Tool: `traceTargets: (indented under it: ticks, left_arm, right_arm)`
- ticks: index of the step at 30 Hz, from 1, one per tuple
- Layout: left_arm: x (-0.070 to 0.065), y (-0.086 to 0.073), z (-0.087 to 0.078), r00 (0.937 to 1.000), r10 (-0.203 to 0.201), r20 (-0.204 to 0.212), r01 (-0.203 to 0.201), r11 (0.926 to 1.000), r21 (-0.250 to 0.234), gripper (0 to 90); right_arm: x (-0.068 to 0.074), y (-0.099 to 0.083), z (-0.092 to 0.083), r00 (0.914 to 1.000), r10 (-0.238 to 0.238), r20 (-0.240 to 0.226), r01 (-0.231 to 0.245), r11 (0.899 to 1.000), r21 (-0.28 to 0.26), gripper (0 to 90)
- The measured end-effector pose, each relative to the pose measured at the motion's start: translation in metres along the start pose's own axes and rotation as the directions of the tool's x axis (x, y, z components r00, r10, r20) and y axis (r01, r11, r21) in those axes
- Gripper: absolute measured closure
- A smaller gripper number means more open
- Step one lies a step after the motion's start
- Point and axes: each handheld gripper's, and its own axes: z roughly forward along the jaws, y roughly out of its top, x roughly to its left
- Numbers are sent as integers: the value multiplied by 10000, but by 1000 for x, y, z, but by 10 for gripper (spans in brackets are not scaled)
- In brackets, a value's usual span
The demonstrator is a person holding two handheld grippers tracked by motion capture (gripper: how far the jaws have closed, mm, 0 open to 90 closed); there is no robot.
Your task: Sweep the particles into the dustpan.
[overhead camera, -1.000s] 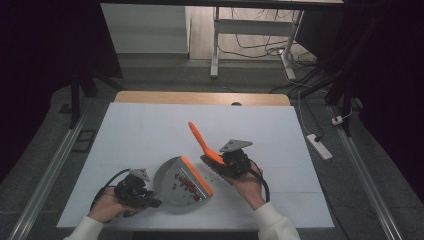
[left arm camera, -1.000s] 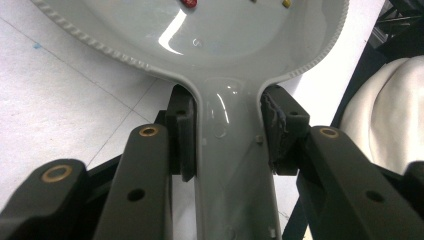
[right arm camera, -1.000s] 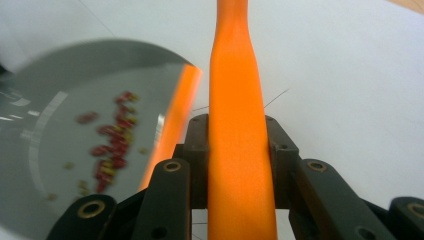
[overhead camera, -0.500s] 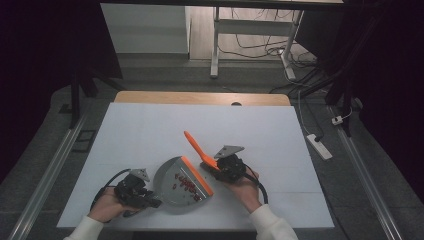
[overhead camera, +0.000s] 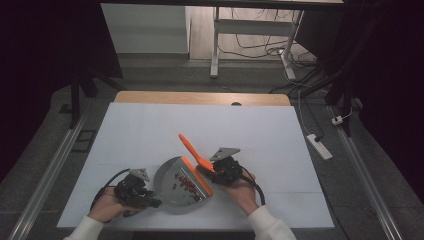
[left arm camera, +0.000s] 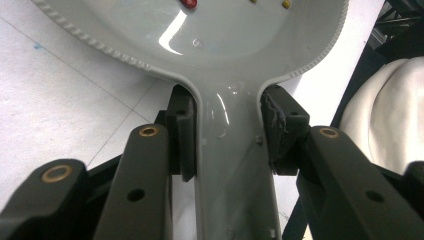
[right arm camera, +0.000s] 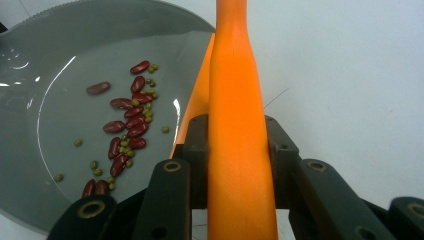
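Observation:
A grey dustpan [overhead camera: 167,176] lies on the white table near its front edge. Red beans [overhead camera: 184,183] and small green ones are scattered inside it. My left gripper [overhead camera: 150,202] is shut on the pan's handle [left arm camera: 227,165], one pad [left arm camera: 182,130] pressing each side. My right gripper [overhead camera: 212,170] is shut on the orange brush [overhead camera: 190,147]. The brush's handle slants up and to the left, and its head rests at the pan's open right edge. In the right gripper view the handle [right arm camera: 237,125] runs between the jaws, with the beans [right arm camera: 127,125] to its left.
The white tabletop [overhead camera: 280,140] stretches away behind and to the right of the pan. Its front edge lies just under my hands. A white power strip [overhead camera: 320,146] lies on the floor at the right. Metal rails [overhead camera: 50,170] run along both sides.
My right gripper has carried the brush a little to the left and nearer, up to the pan's open edge. The left gripper and the pan have stayed put.

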Motion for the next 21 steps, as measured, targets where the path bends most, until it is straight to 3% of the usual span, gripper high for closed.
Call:
traceTargets:
  ticks: [3, 6, 8, 9, 12, 14, 19, 21]
  left_arm:
    - [0, 0, 0, 10000, -2, 4, 2, 10000, 12, 623]
    - [0, 0, 0, 10000, 0, 6, 0, 10000, 5, 623]
    - [0, 0, 0, 10000, -16, 19, 16, 10000, 17, 623]
    - [0, 0, 0, 10000, -10, 16, 10, 10000, 11, 623]
    - [0, 0, 0, 10000, -21, 33, 21, 10000, -24, 623]
    - [0, 0, 0, 10000, -4, 23, 4, 10000, -14, 623]
    - [0, 0, 0, 10000, -1, 40, 1, 10000, 6, 623]
    - [0, 0, 0, 10000, -3, 8, 3, 10000, 5, 623]
  right_arm:
    - [2, 0, 1, 9988, 262, -421, -267, 9996, -101, 702]
    - [12, 3, 1, 9978, 177, -634, -194, 9994, -270, 702]
    - [17, 7, 1, 9868, 411, -1568, -482, 9980, -418, 702]
    - [21, 9, 0, 9847, 264, -1724, -351, 9983, -475, 703]
    - [29, 15, -6, 9862, -317, -1623, 179, 9962, -858, 703]
    - [25, 17, -13, 9909, -290, -1317, 135, 9930, -1174, 702]
    - [-1, 9, -28, 9994, 273, -219, -298, 9920, -1226, 702]
    - [-11, 3, -30, 9988, 480, -89, -487, 9927, -1104, 702]
